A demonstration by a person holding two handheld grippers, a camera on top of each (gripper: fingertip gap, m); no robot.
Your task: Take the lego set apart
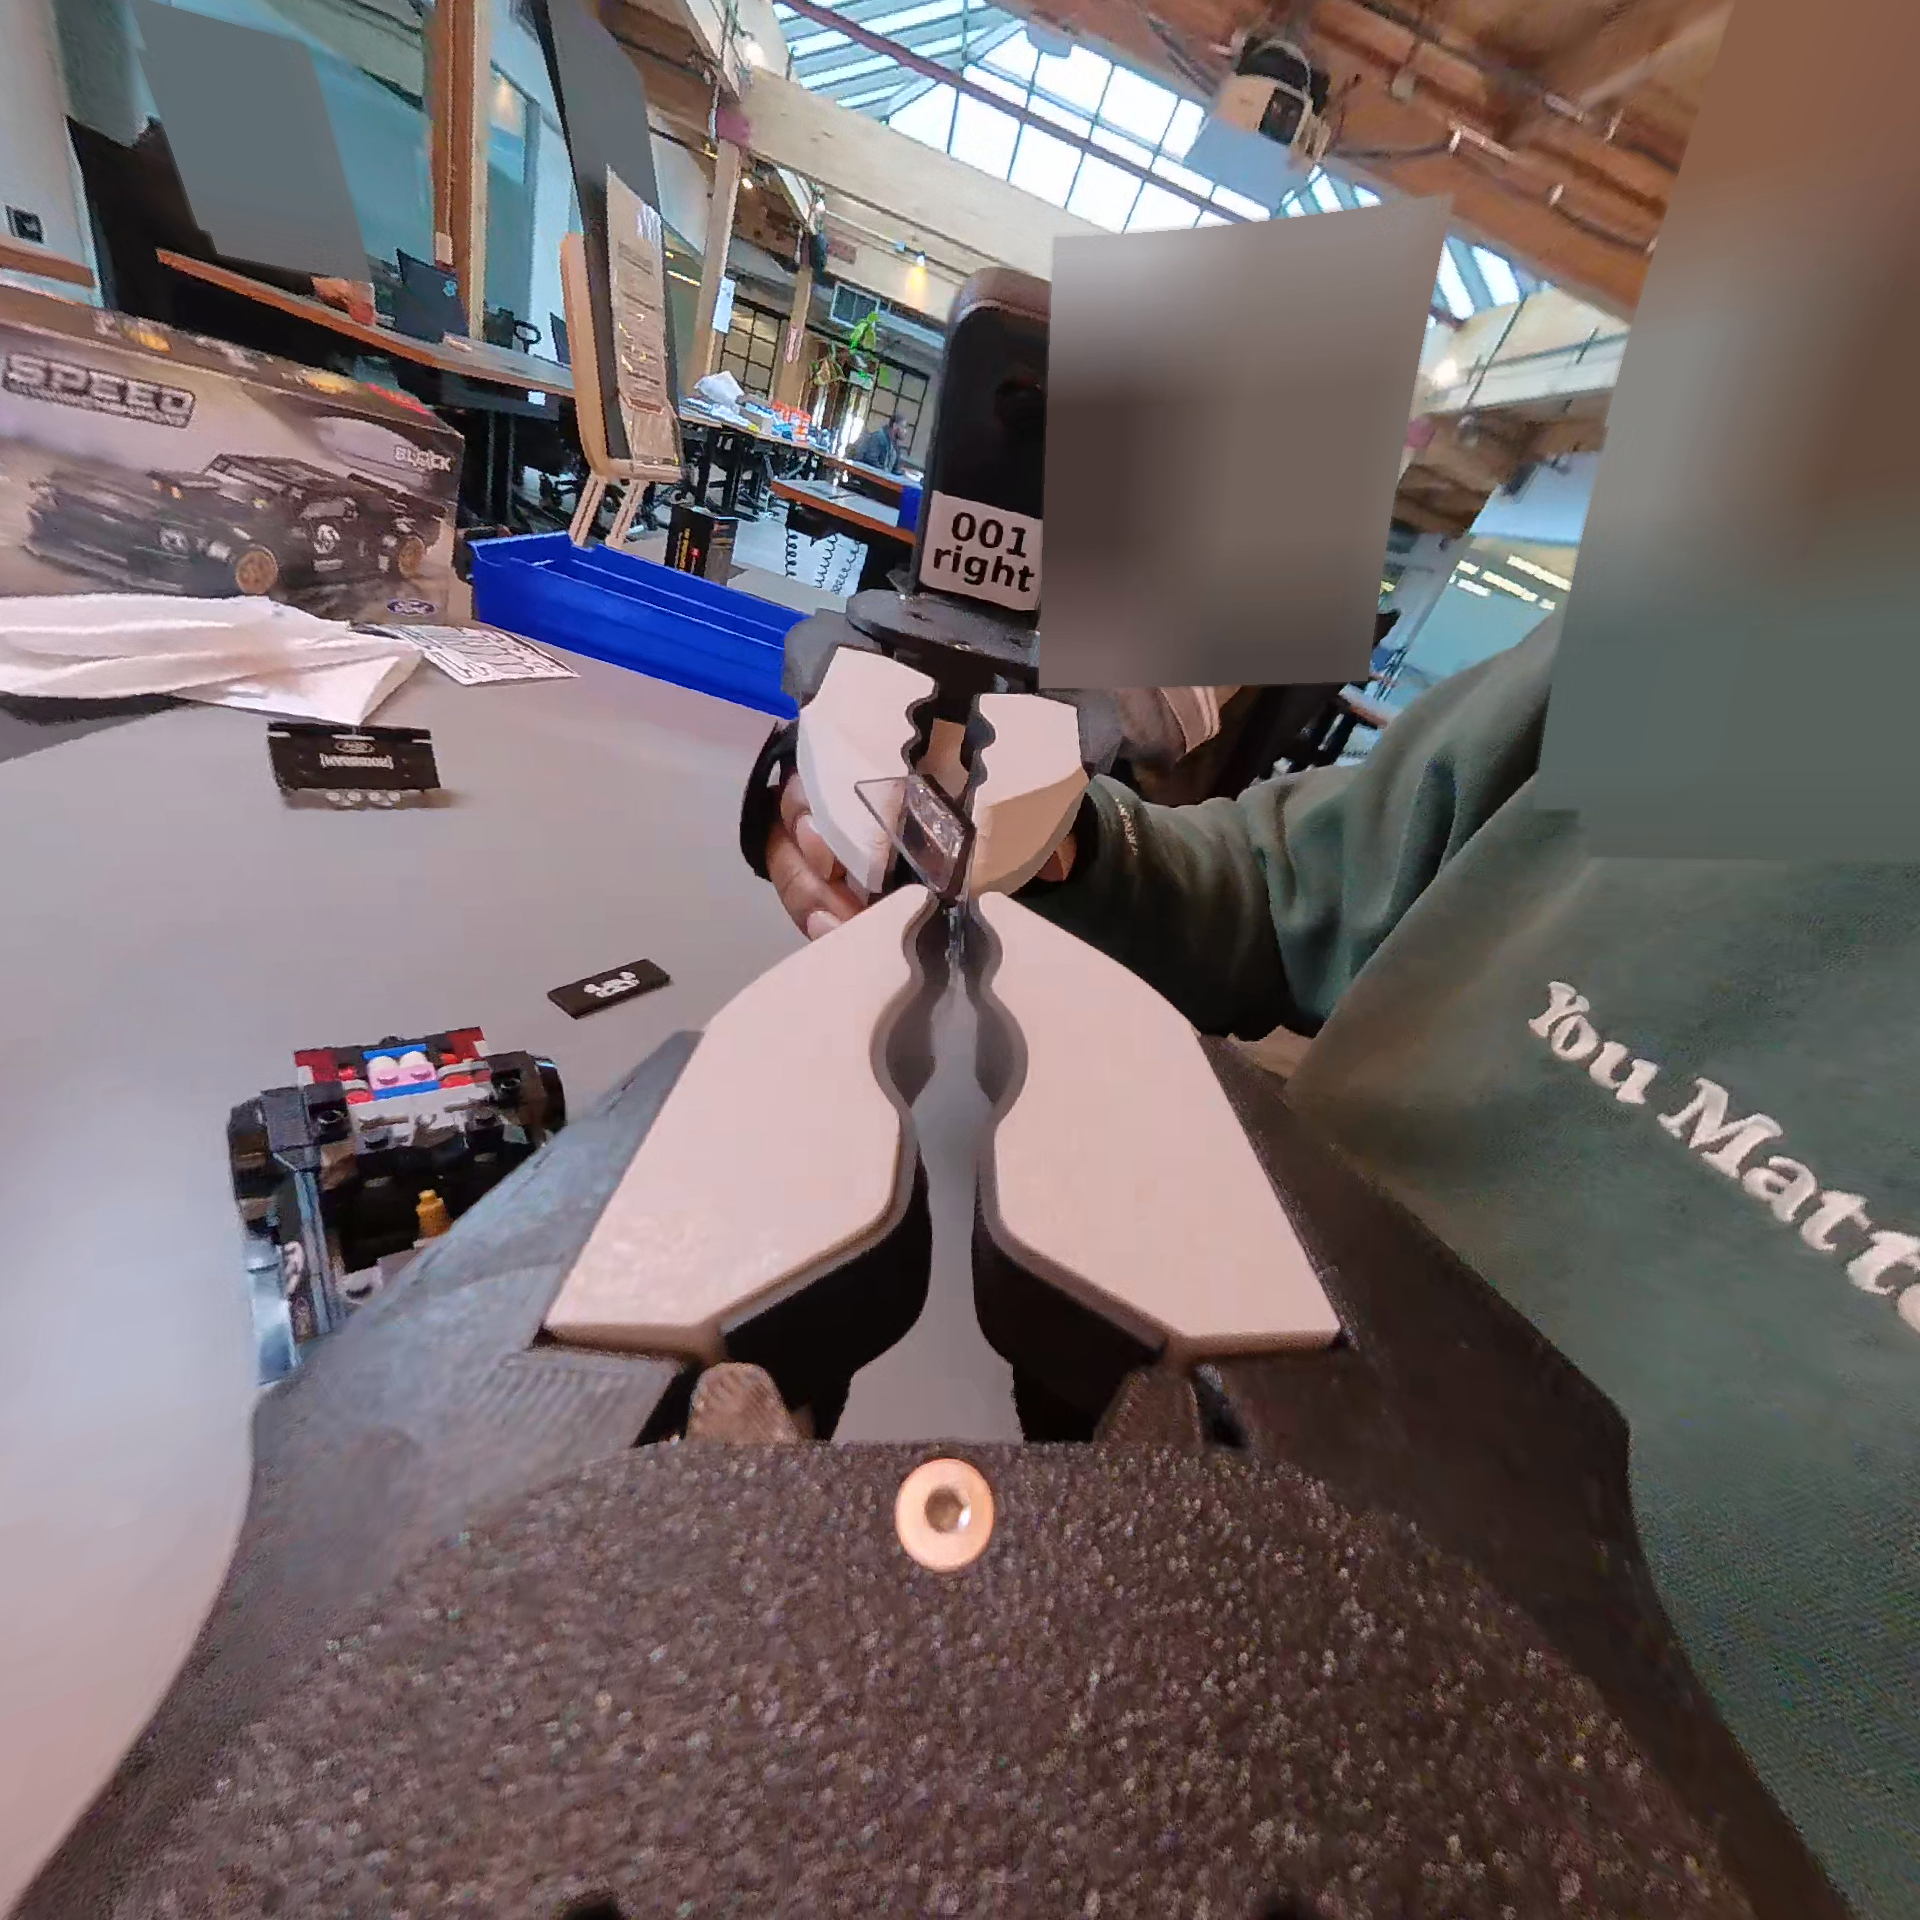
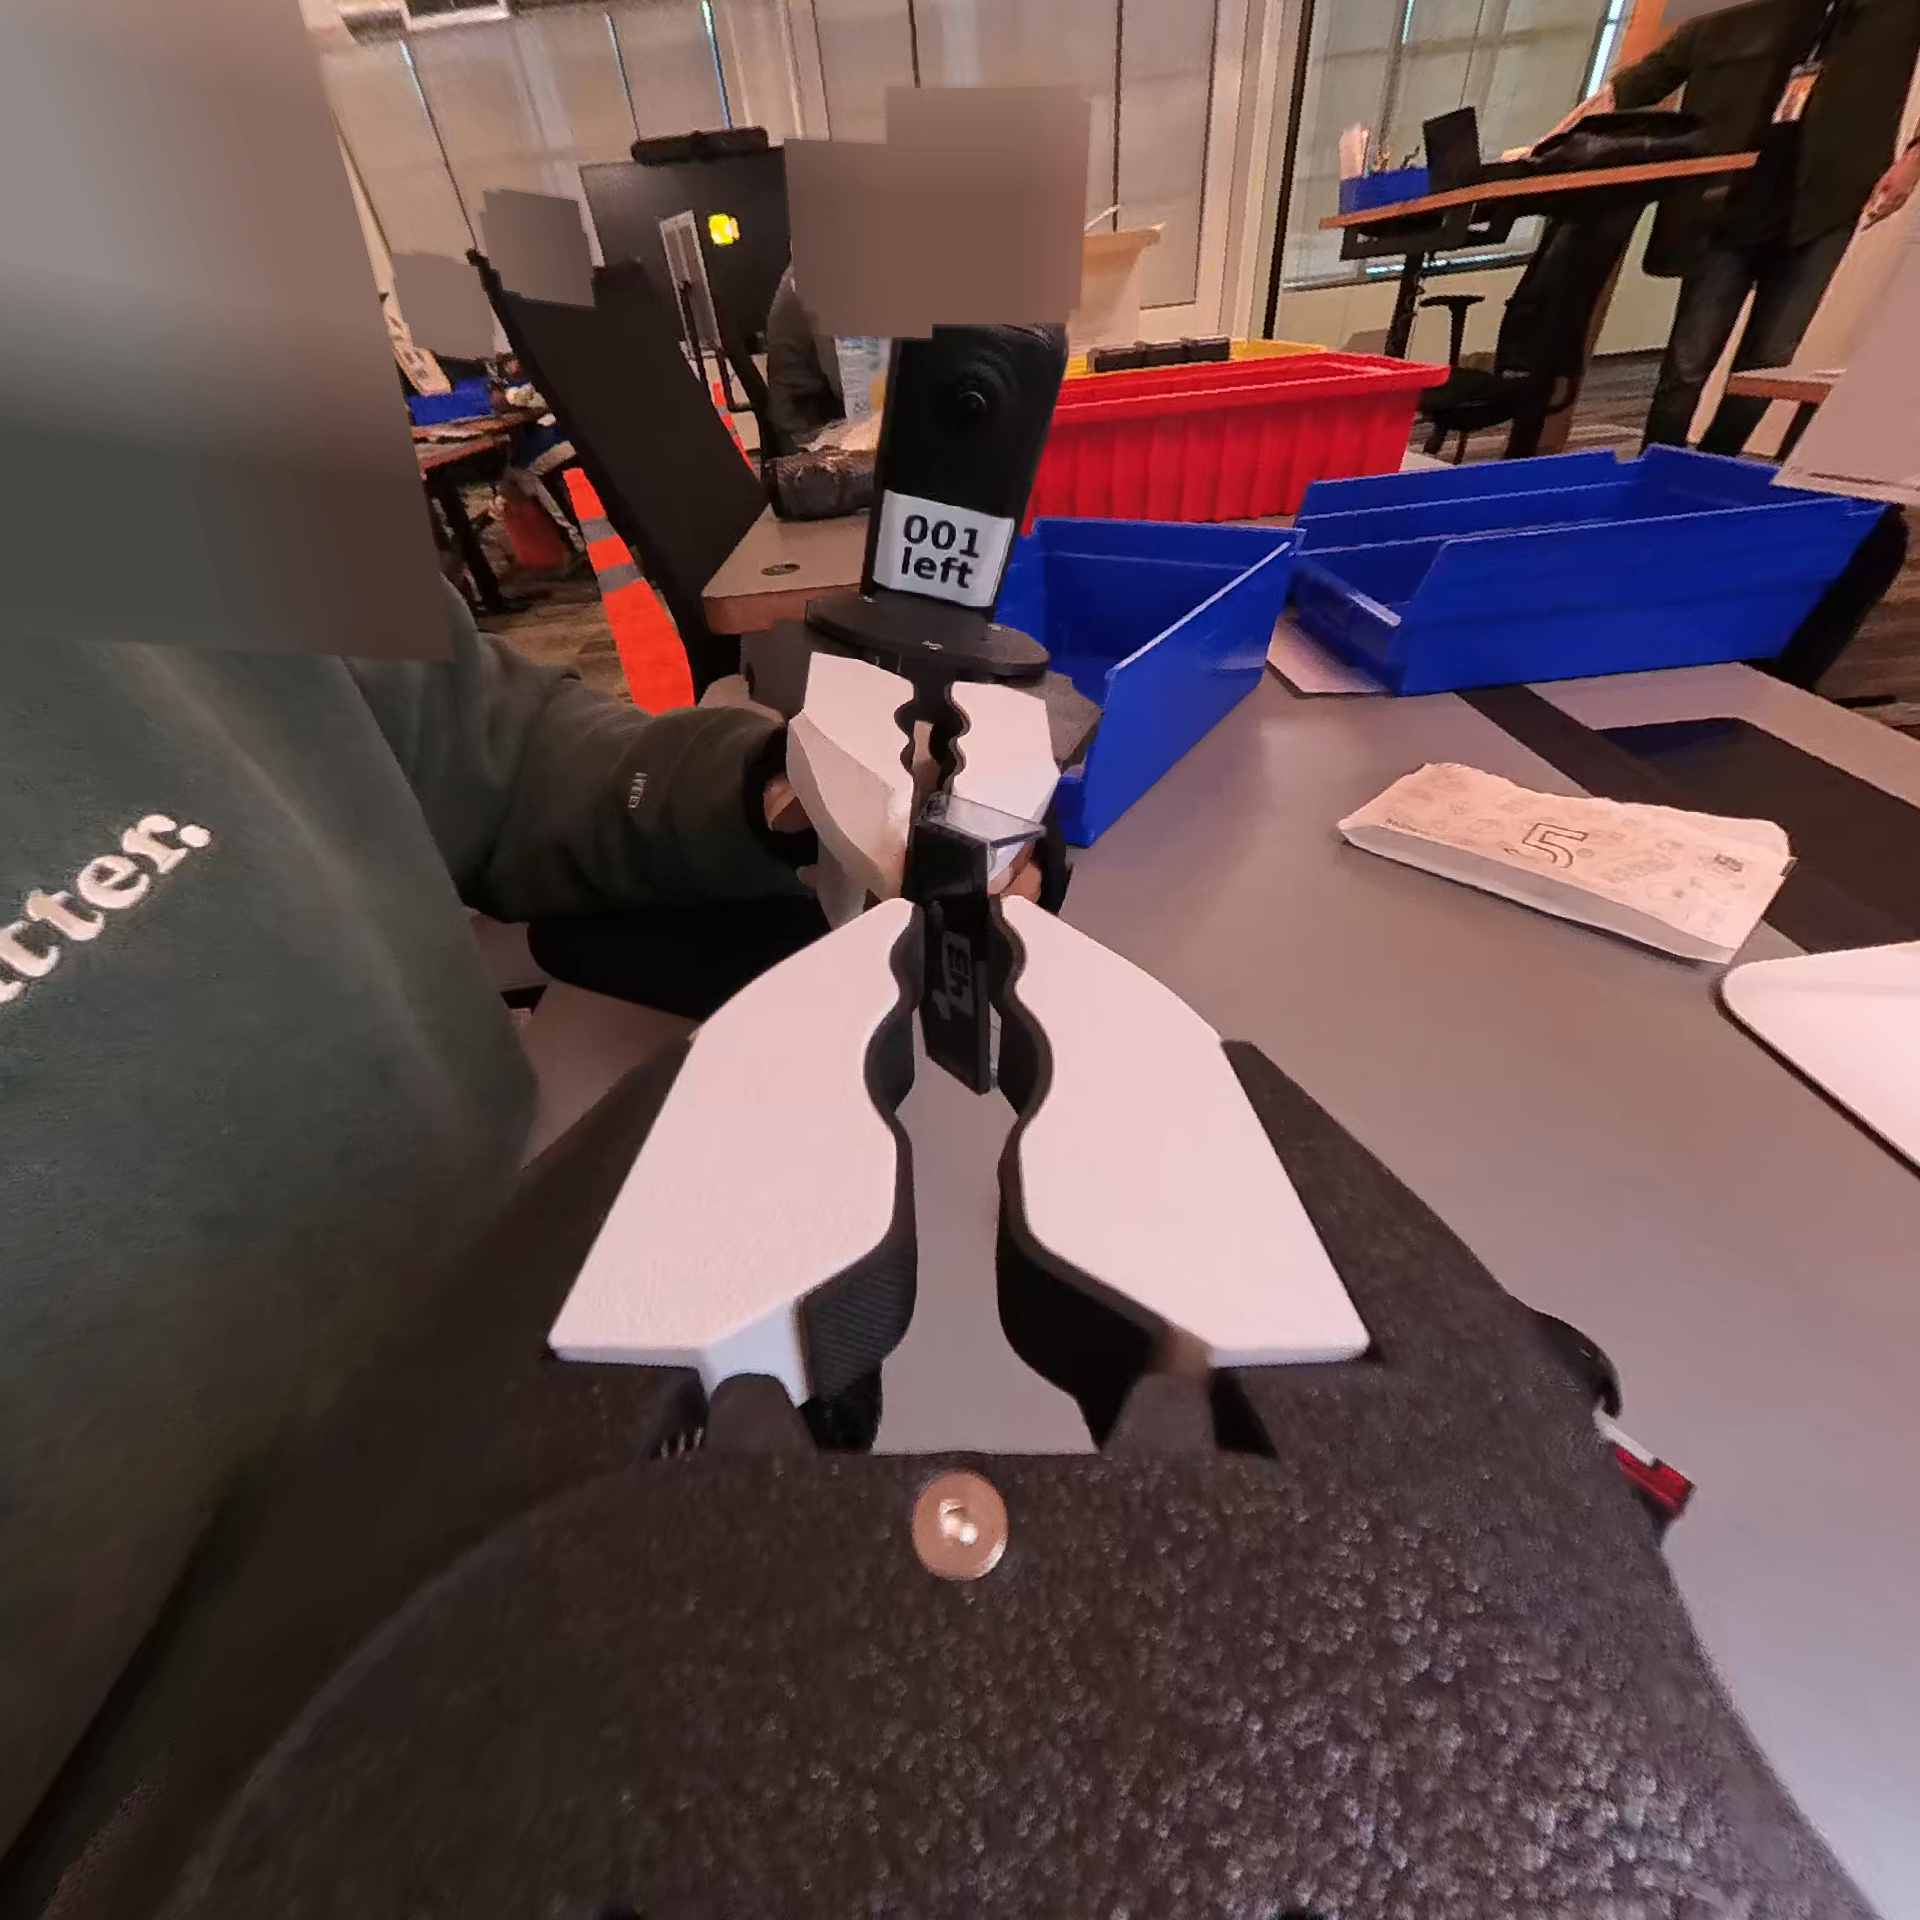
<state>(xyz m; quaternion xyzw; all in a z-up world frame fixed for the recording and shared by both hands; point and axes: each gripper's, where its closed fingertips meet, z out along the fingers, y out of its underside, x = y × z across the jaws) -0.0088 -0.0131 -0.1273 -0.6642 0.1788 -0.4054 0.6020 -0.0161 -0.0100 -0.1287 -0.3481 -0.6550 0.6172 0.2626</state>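
Observation:
Both grippers meet tip to tip above the grey table (image 1: pixel 312 935) and share one small lego part. In the right wrist view my right gripper (image 2: pixel 956 920) is shut on a black flat piece (image 2: pixel 958 997) with a white print. A clear windscreen piece (image 2: pixel 992 826) is fixed to its far end. In the left wrist view my left gripper (image 1: pixel 951 914) is shut on the thin edge of that clear piece (image 1: pixel 930 831). The right gripper (image 1: pixel 935 873) faces it there, and the left gripper (image 2: pixel 940 831) shows in the right wrist view. The partly stripped lego car (image 1: pixel 395 1132) stands on the table to the left.
A black tile (image 1: pixel 608 987), a printed black plate (image 1: pixel 353 764), a white bag (image 1: pixel 187 655) and the set's box (image 1: pixel 208 488) lie at the left. Blue bins (image 2: pixel 1164 665) (image 2: pixel 1558 561), a red bin (image 2: pixel 1226 436), a paper bag (image 2: pixel 1558 862) and a white board (image 2: pixel 1839 1029) are at the right. My left and right fingertips are right by each other. Left tips and right tips are each some 15 centimeters from the partly stripped lego car (image 1: pixel 395 1132).

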